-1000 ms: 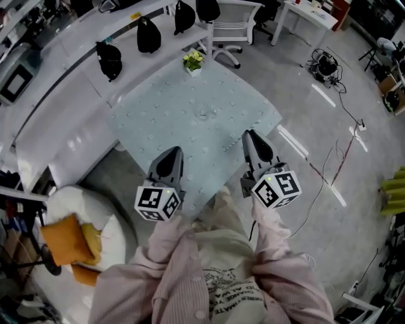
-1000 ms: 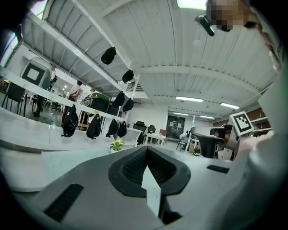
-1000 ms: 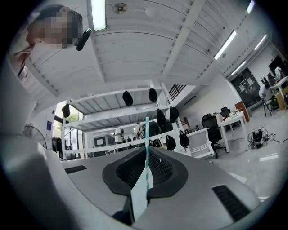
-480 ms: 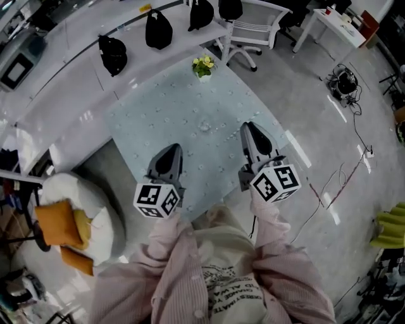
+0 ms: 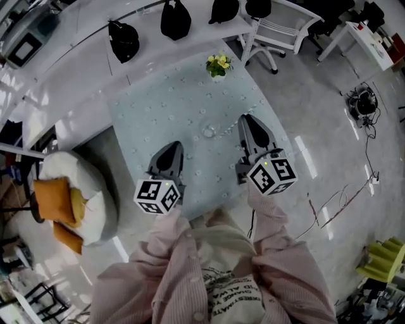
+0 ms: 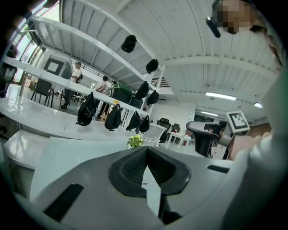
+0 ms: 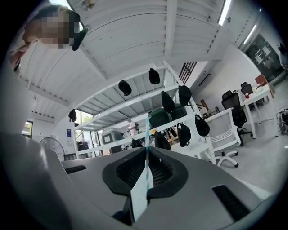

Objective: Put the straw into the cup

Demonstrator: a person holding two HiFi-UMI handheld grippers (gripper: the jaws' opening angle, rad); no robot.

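Note:
A small clear cup [image 5: 209, 131] stands near the middle of the pale green dotted table [image 5: 158, 107]. My right gripper [image 5: 248, 126] hovers just right of the cup and is shut on a thin paper-wrapped straw [image 7: 146, 134]. The straw is white with a teal stripe and sticks up out of the closed jaws of the right gripper [image 7: 147, 150]. It cannot be made out in the head view. My left gripper [image 5: 169, 155] is over the table's near part, left of the cup. In its own view the left gripper [image 6: 146, 150] is shut with nothing in it.
A pot of yellow flowers [image 5: 218, 64] sits at the table's far corner. Black bags [image 5: 175, 19] hang along a white counter behind it, beside an office chair [image 5: 278, 31]. A white beanbag with orange cushions [image 5: 69, 202] lies on the floor at the left.
The head camera has swung, so the table sits further right and lower in the picture. Both grippers keep nearly the same places over the table, still shut.

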